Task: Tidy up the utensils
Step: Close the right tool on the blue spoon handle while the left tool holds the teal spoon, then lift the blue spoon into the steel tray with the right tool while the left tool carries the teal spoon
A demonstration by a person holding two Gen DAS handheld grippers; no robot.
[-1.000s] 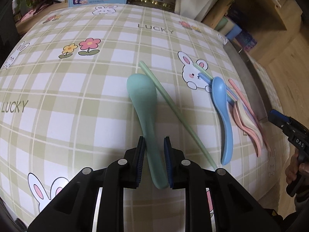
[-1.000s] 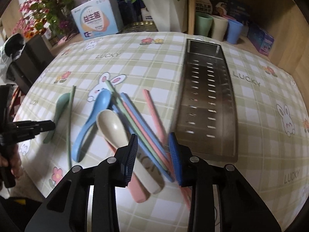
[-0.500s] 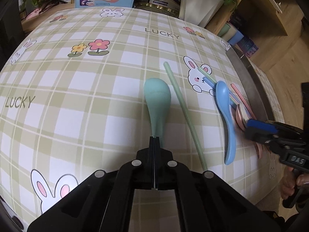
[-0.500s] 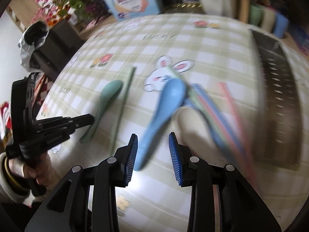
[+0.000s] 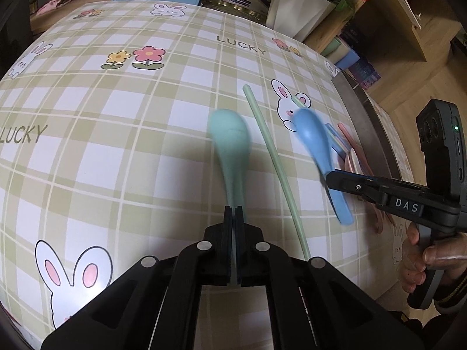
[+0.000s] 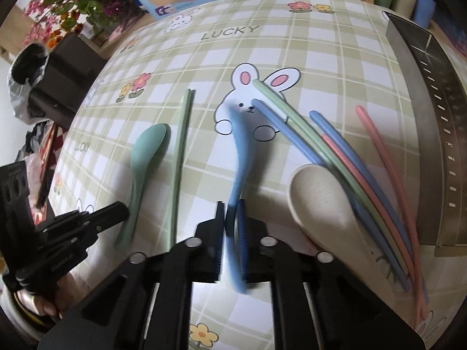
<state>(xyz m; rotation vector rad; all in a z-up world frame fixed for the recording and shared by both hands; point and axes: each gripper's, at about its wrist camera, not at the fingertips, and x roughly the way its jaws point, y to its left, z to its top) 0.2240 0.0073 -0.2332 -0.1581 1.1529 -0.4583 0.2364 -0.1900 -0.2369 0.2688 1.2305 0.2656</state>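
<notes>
Since 1 s ago: the left gripper went from straddling the teal spoon's handle with a gap to pinched tight on it. The right gripper swung off the chopstick pile onto the blue spoon and now squeezes its handle, with a narrow gap left between the pads.

Teal spoon: handle end clamped between the left pads, bowl pointing away and blurred in the left view, so likely just off the tablecloth; can't confirm lift. One pale green chopstick lies just beside it, apart.

Blue spoon: handle runs back through the right pads, bowl over the printed rabbit, also motion-blurred.

Handling, my read: matte, one-piece, plastic-like spoons; light, stiff, not fragile. Handles are thin and tapered, so an end grip lets the bowl swing or twist. A pinch nearer mid-handle would be steadier. Surface doesn't look slick.

Looks: pastel set, smooth rounded bowls, no markings. Beige spoon lies on the fan of blue, green and pink chopsticks; one pink chopstick lies nearest the perforated steel tray on the right, presumably the destination.
</notes>
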